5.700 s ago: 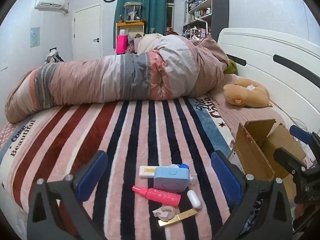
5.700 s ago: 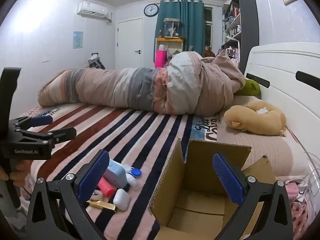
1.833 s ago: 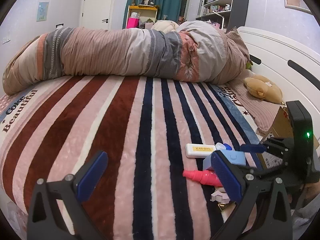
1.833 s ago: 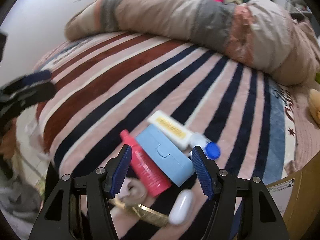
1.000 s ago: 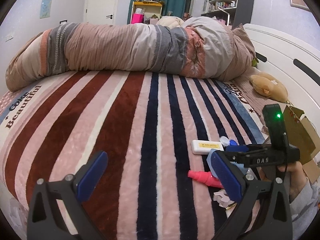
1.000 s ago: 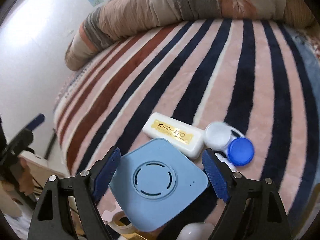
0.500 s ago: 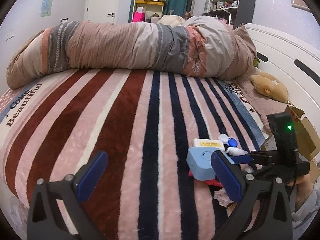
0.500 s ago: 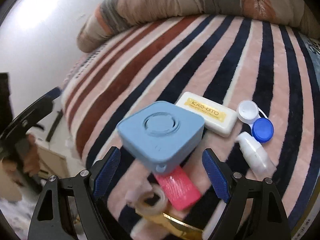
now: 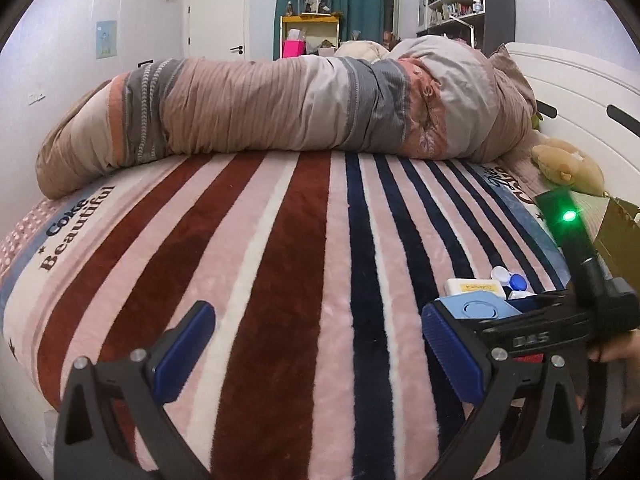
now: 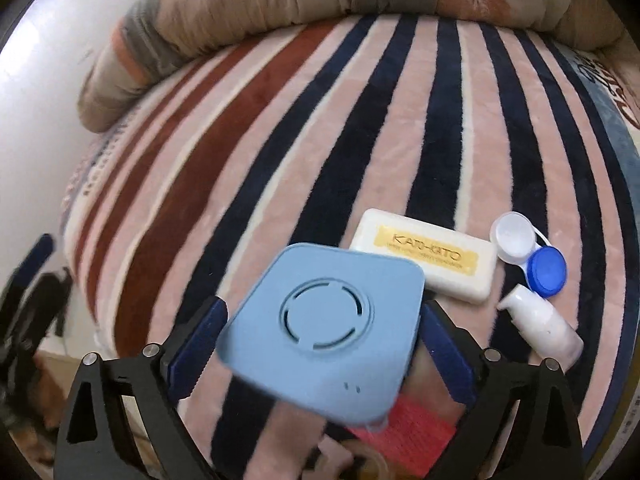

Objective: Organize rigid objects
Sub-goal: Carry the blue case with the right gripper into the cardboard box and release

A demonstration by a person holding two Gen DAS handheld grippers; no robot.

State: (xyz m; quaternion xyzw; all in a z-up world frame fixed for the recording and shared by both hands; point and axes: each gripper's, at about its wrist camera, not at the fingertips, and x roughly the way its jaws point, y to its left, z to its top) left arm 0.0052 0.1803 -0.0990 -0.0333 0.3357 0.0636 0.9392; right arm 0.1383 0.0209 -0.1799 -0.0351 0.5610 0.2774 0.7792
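Above the striped bed blanket (image 10: 360,120), the right gripper (image 10: 320,328) clamps the light-blue square case (image 10: 324,332); the left gripper (image 9: 316,344) hangs wide open, empty.

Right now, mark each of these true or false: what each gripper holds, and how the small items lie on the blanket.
1. The right gripper grips the blue square case. True.
2. The left gripper holds the white bar. False: it is open and holds nothing.
3. The white KATO-KATO bar lies flat on the striped blanket. True.
4. The lens case has two blue caps. False: one white, one blue.
5. The small white bottle stands upright. False: it lies on its side.
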